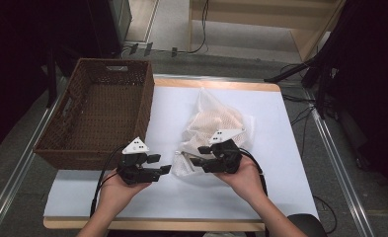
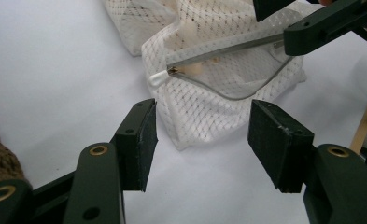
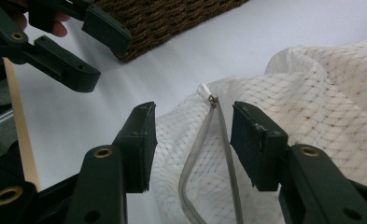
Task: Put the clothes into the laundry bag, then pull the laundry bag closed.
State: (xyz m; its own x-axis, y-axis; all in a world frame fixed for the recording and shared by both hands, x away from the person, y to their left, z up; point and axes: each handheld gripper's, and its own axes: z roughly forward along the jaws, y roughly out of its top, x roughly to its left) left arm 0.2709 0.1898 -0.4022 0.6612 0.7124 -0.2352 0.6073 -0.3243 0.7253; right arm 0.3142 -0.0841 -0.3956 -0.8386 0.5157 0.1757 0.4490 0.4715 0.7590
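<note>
Left gripper [image 1: 163,164]: closest to me, jaws spread wide with nothing between them; in the left gripper view the pads [image 2: 139,142] frame bare table just short of the bag's corner. I hold it off to the side, lined up for a grab.

Right gripper [image 1: 195,156]: jaws apart too, straddling the zipper at the bag's near corner. In the right gripper view the pads [image 3: 141,144] sit either side of the grey zipper track, not pinching anything yet.

Mesh bag [image 1: 216,126]: white net laundry bag, lying slumped at the middle of the table, something pale bundled inside. Its zippered corner points toward me, which is why both tools crowd in here.

Zipper pull [image 2: 161,77]: small white tab at the end of the track, resting on the mesh, free of both grippers. The track [image 3: 204,154] bows open a little, so I judge the bag partly unzipped.

Basket [image 1: 100,111]: brown wicker, on the left edge of the table, well apart from the bag.

Table [image 1: 181,197]: white sheet, bare in front of me.

My read: one tool pins the mesh, the other goes for the tab. Slippery net is the risk.
</note>
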